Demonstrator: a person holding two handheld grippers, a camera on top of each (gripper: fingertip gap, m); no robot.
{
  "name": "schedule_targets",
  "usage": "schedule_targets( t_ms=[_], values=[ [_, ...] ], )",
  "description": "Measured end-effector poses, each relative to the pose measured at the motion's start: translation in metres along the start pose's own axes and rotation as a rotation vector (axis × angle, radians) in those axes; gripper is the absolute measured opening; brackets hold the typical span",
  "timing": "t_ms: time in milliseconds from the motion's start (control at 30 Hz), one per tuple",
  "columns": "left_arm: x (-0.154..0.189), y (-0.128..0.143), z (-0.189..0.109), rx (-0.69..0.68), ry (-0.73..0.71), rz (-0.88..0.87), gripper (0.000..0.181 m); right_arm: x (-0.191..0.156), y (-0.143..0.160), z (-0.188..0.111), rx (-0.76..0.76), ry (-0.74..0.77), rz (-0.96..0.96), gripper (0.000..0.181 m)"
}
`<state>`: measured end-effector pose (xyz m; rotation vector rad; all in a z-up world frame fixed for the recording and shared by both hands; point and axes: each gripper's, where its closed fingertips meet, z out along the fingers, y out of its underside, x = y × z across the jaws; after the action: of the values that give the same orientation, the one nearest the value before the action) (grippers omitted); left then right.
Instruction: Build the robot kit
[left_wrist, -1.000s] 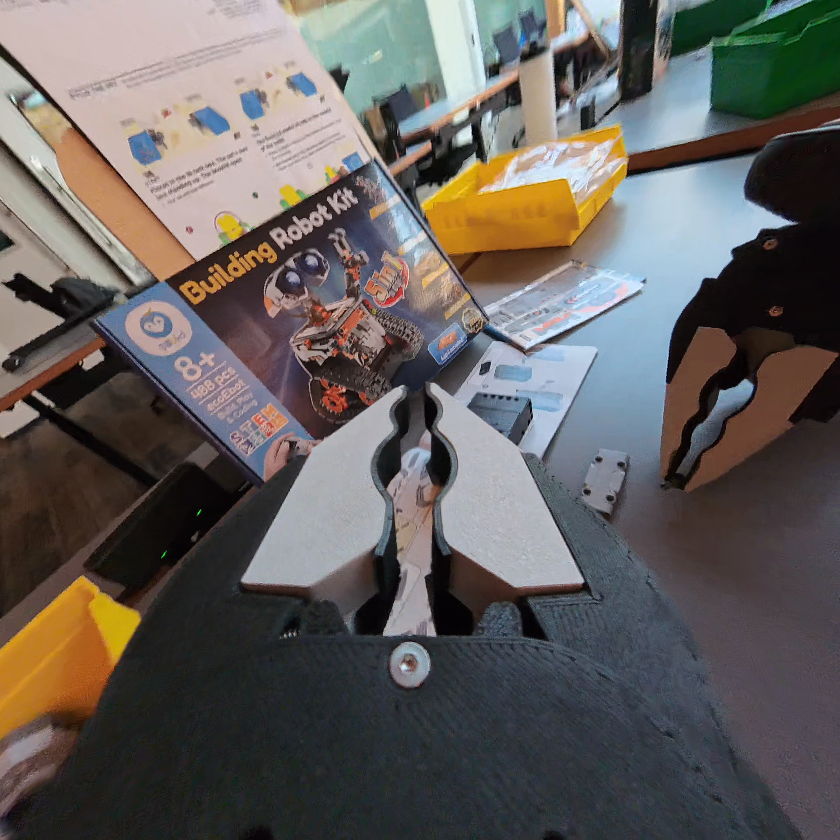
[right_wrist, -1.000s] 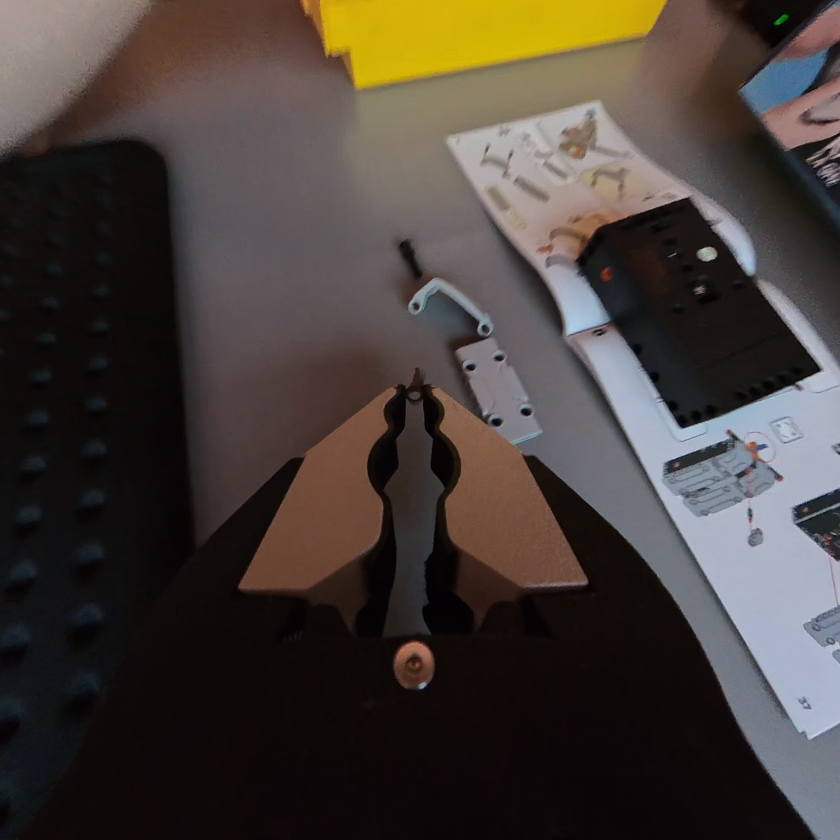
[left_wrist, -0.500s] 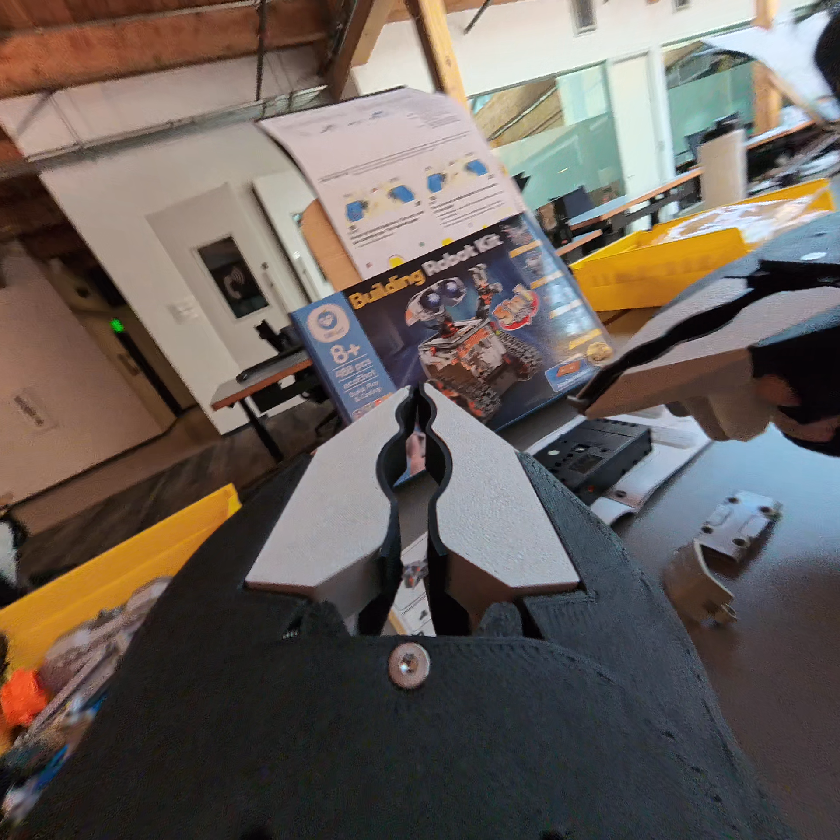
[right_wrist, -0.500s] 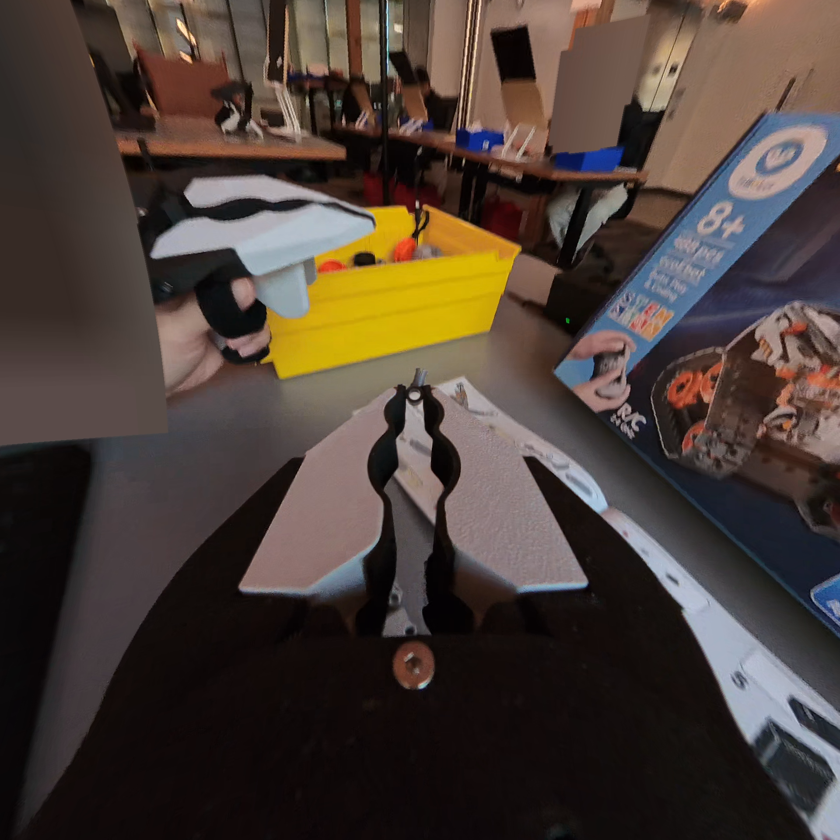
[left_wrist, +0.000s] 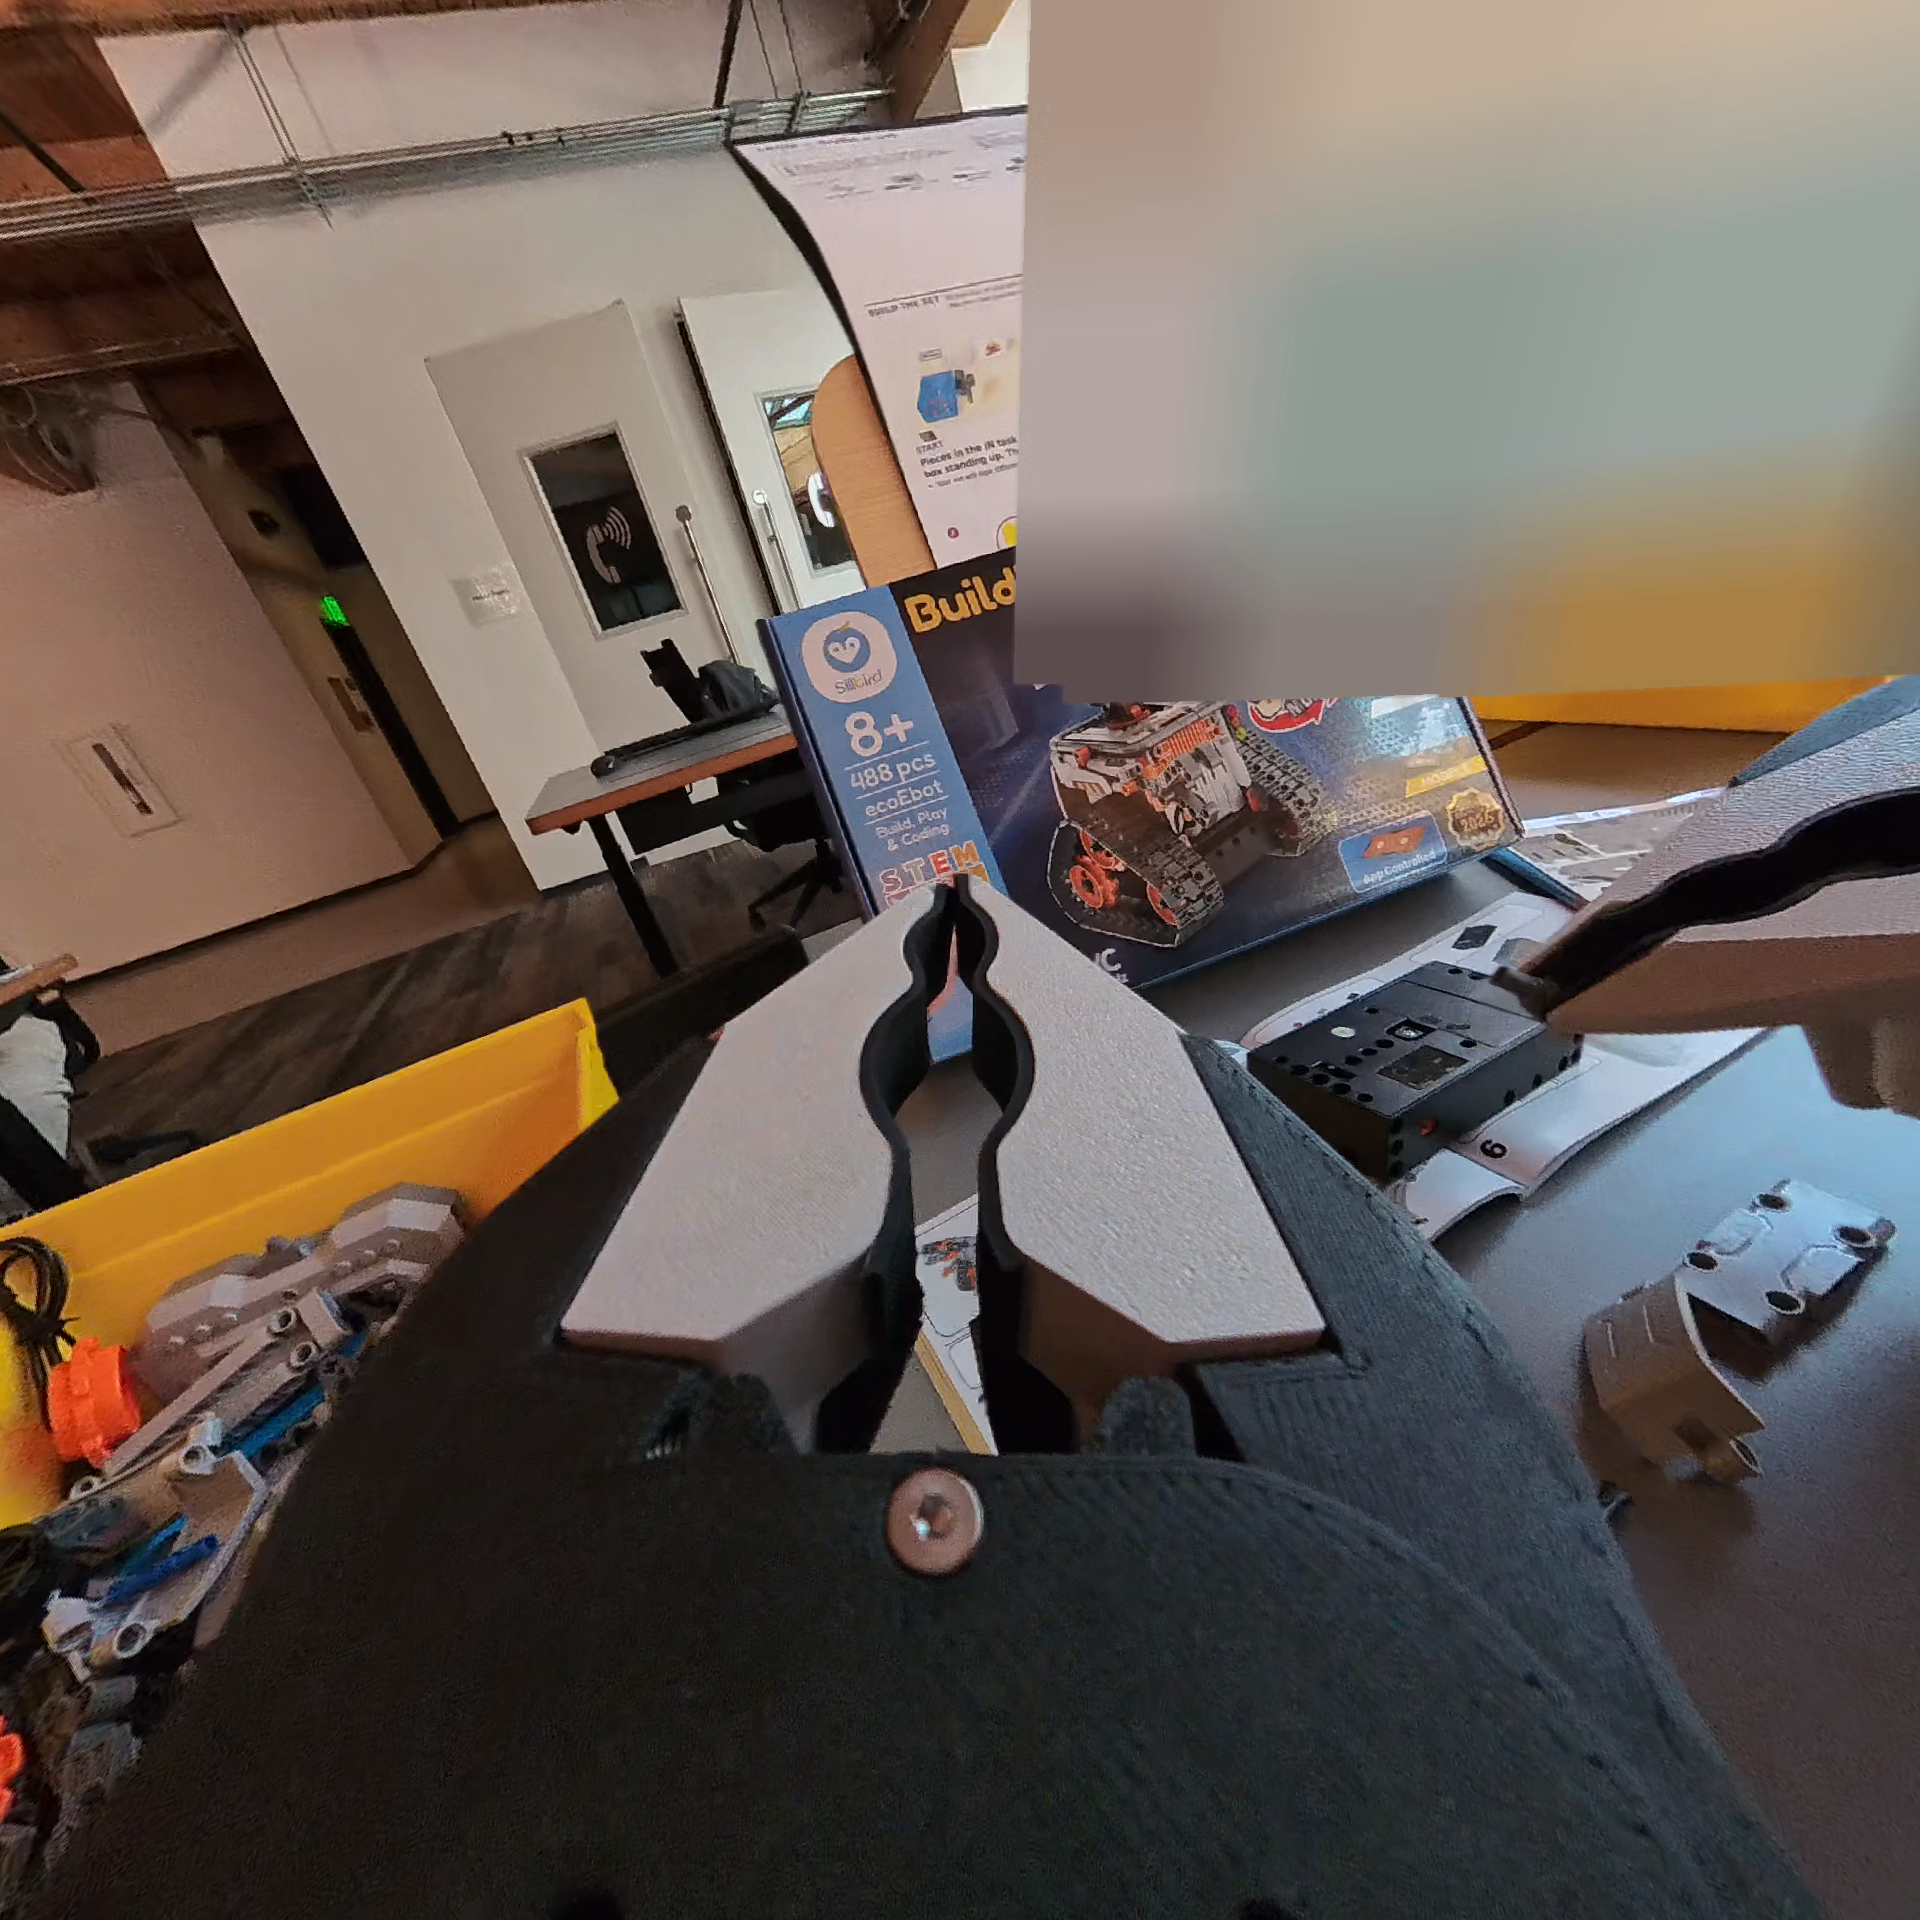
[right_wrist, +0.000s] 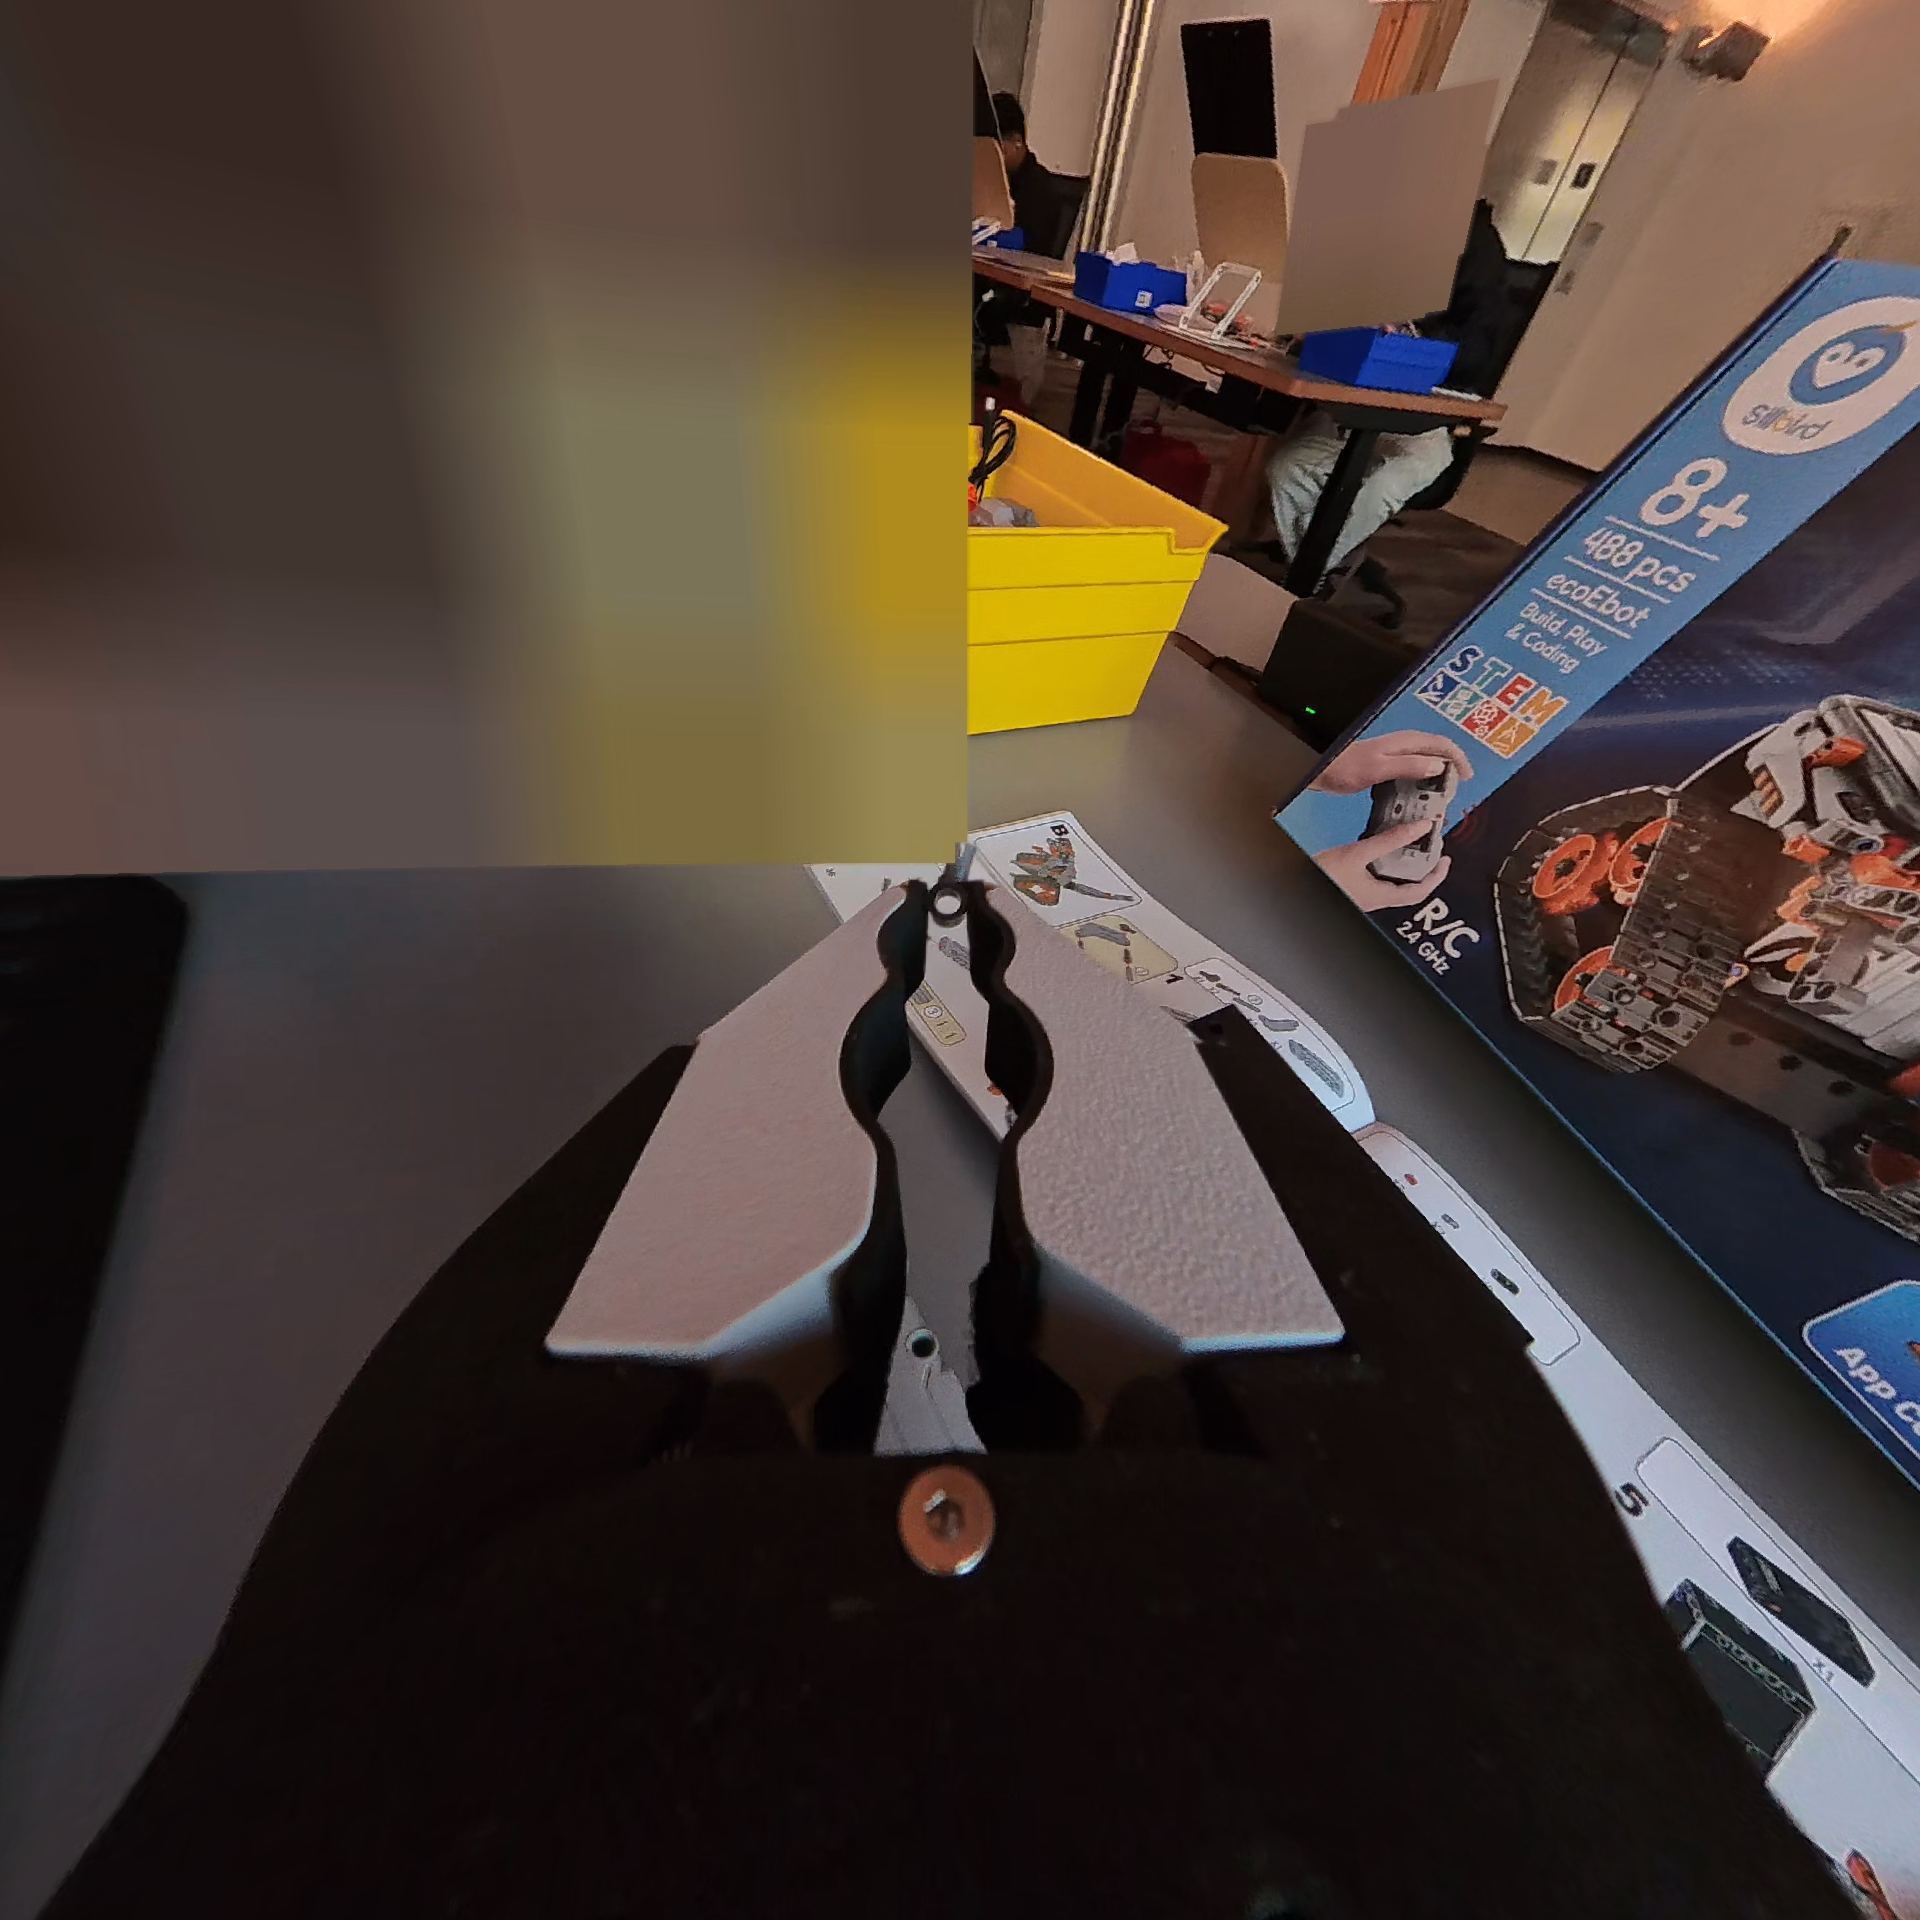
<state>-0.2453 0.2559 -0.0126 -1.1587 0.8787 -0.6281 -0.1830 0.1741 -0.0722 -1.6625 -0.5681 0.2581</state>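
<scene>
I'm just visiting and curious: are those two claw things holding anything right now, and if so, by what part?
The right gripper pinches a small dark pin at its very fingertips, by the ring end. The left gripper is shut with nothing between its tips.

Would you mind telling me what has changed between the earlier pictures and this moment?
Both tongs have tilted up from looking down at the table to looking level across it. The right tongs have carried their small pin up off the table and now hold its tip at the black motor block on the instruction booklet. The left tongs stay shut and empty; the grey parts have not moved.
</scene>
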Motion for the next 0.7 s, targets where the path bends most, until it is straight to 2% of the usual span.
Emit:
schedule_targets(
  t_ms=[100,200,567,633,700],
  values=[
    [-0.007,0.006,0.002,-0.014,-0.014,-0.029,0.000,-0.004,-0.002,-0.003,0.010,-0.043,-0.002,0.006],
    [0.002,0.003,0.001,0.010,0.032,-0.063,0.000,-0.006,-0.001,-0.004,-0.004,-0.058,-0.010,0.007],
    [0.005,0.009,0.004,-0.023,0.075,-0.099,0.000,0.005,0.017,-0.007,-0.143,-0.065,-0.111,0.006],
    [0.022,0.008,0.005,-0.026,0.192,-0.127,0.000,0.006,0.019,-0.010,-0.165,-0.083,-0.124,0.006],
    [0.052,0.015,0.004,-0.096,0.403,-0.192,0.000,0.003,0.021,-0.014,-0.182,-0.122,-0.118,0.006]
  ],
)
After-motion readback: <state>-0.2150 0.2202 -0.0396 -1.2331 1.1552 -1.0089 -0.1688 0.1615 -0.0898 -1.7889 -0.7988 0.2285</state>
